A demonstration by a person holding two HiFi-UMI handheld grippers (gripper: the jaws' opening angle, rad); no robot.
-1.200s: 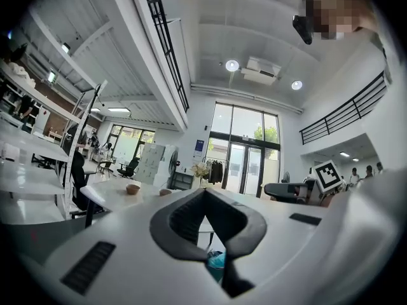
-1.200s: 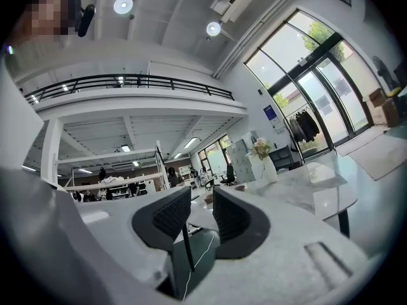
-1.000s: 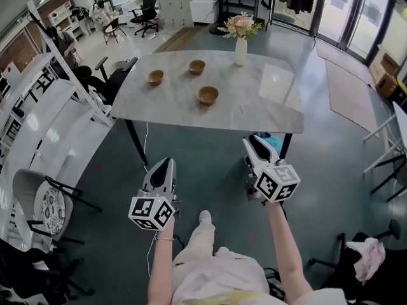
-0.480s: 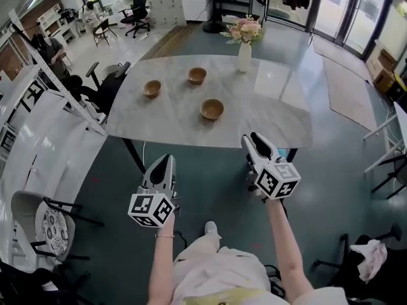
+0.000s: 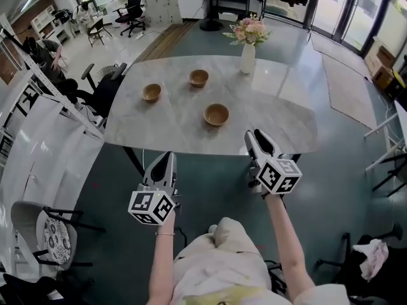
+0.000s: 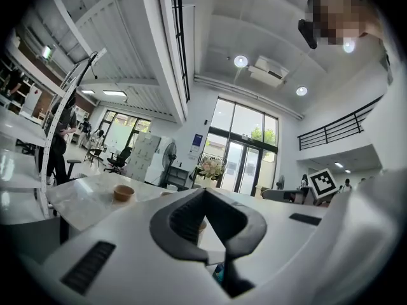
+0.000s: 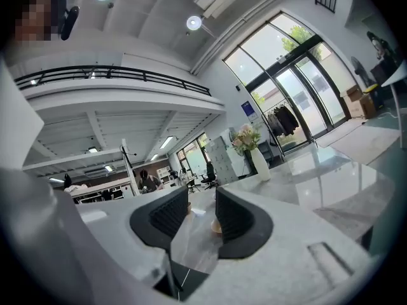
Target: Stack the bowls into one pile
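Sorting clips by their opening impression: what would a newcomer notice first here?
Three round brown wooden bowls sit apart on the pale marble table, none stacked. A white vase of pink flowers stands at its far edge. Nearer, the left tool and right tool, with black-and-white marker cubes, are held at the table's near side, the right one's jaws just opened, nothing between them.

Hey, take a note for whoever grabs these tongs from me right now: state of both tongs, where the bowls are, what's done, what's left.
Left tongs: shut, empty, short of the table.
Right tongs: open, jaws have just been opening, nothing between them, by the table's near edge.
Bowls: three brown ones, all apart on the table: left bowl, far bowl, near bowl.
Done: nothing stacked.
Left: set two bowls into the third; the near bowl looks the easiest first pick.
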